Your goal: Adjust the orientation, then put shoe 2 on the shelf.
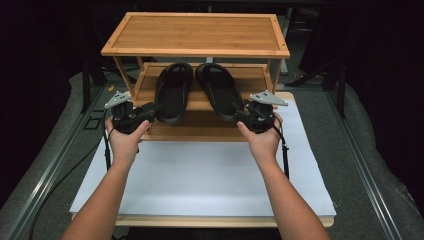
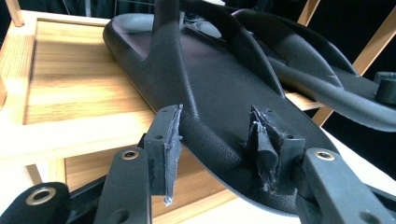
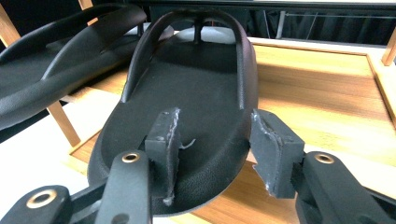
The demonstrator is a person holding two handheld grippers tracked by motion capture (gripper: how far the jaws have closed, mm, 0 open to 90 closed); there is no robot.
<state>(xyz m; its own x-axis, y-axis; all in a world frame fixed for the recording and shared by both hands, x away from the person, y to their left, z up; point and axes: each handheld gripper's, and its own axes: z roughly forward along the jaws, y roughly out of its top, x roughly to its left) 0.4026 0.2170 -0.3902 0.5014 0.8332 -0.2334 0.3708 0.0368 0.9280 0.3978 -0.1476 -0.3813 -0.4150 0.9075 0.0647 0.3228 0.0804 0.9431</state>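
The two black slippers sit side by side on the middle shelf of the bamboo rack (image 1: 195, 50), toes pointing far, heels jutting over the near edge towards me. The left slipper (image 1: 173, 92) and the right slipper (image 1: 219, 90) look like moulded foam or soft rubber: light, I judge, with a pebbled skin that should give my pads some bite, and a sole that will flex and droop if I pinch it too near the tip. The arched strap across each one is thin and would likely stretch, so I would rather take hold at the heel, across the thickness of the sole, where the edge is rounded and firm. My left gripper (image 2: 217, 140) stands wide, its worn pads either side of the left slipper's heel, not pressing that I can see. My right gripper (image 3: 219, 149) also stands wide, one pad over the right slipper's heel and the other just off its rim, with no squeeze on it. Both hands rest at the near side of the rack, above the white sheet (image 1: 210, 175) that covers the table. Below the slippers, the rack's lowest shelf (image 1: 195, 131) lies bare.
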